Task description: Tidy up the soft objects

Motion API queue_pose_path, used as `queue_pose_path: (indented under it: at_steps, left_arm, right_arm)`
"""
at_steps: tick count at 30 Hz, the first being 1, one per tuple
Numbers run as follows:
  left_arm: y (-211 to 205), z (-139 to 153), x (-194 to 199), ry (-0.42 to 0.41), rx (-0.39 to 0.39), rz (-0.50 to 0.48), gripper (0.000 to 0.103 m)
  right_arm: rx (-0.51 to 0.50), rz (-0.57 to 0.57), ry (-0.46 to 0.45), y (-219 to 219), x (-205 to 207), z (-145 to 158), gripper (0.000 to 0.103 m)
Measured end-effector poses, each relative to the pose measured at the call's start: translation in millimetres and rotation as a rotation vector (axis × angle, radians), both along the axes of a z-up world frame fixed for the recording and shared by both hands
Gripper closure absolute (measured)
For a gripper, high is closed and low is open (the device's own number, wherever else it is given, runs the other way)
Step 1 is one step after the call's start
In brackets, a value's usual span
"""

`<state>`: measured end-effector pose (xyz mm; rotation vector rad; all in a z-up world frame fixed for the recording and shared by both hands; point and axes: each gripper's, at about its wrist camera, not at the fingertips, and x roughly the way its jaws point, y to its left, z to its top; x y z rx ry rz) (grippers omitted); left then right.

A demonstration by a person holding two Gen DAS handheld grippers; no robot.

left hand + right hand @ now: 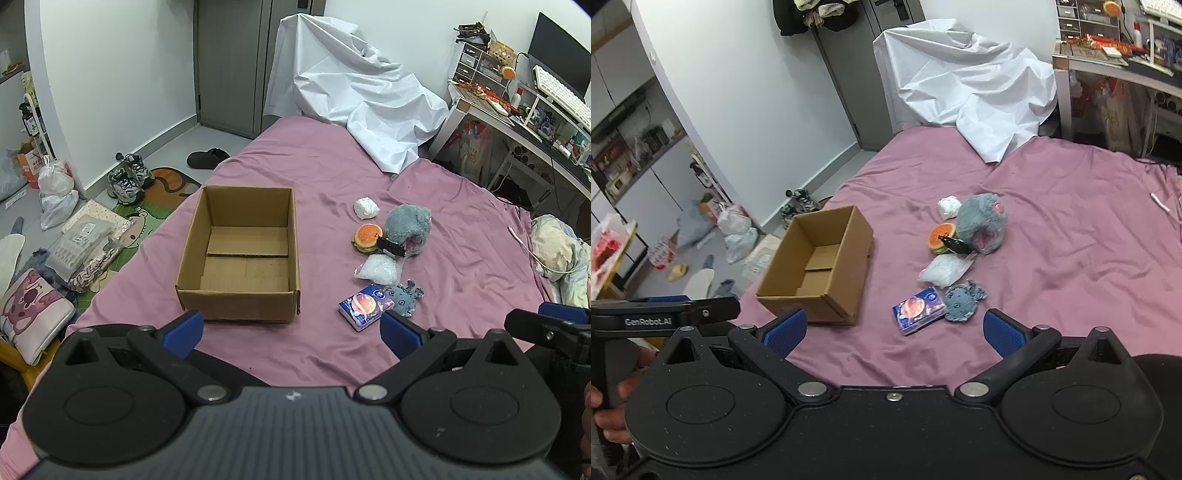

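An open, empty cardboard box (pixel 240 258) (pixel 820 266) sits on the purple bed. To its right lie a white wad (pixel 366 208) (pixel 948 206), a grey plush (pixel 408 229) (pixel 980 223), a burger toy (pixel 367 238) (pixel 942 238), a clear plastic bag (pixel 380 269) (pixel 943 271), a blue tissue pack (pixel 365 306) (pixel 918 310) and a small grey plush (pixel 406 297) (pixel 964 299). My left gripper (pixel 291 328) is open and empty, near the box's front. My right gripper (pixel 894 328) is open and empty, just before the tissue pack.
A white sheet (pixel 354 96) drapes over something at the bed's far end. A cluttered desk (pixel 517 110) stands right. Shoes (pixel 127 177), bags and a mat lie on the floor left of the bed. A pillow (pixel 561 251) lies at the right edge.
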<state>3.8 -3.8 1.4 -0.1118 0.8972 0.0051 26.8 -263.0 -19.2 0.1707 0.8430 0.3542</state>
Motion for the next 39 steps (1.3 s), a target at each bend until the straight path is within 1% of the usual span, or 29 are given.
queue_pose_path:
  at_steps: [9,22,26,32,39]
  left_arm:
    - [2.1,-0.5,0.7,-0.006,-0.004,0.0,0.002]
    - [2.8,-3.2,2.9,0.0,0.0,-0.001,0.002]
    - [0.0,-4.6,4.8,-0.011,0.014,0.007,0.002]
    - [-2.7,-12.4,13.5,0.002,0.005,0.019,0.002]
    - [-10.1,-25.7,28.3,0.023,-0.005,0.024,0.002]
  right_arm:
    - [-0.025,-0.005,0.009,1.0,4.6,-3.1,0.0]
    - [-0.025,-0.002,0.019,-1.8,7.8,-7.9,0.0]
    - [-0.021,-0.005,0.022,-4.4,9.6,-10.3,0.0]
    - [-0.008,-0.013,0.037,-9.7,15.3,-18.9,0.0]
    - [0.026,-0.075,0.093,-22.7,32.5,-38.2,0.0]
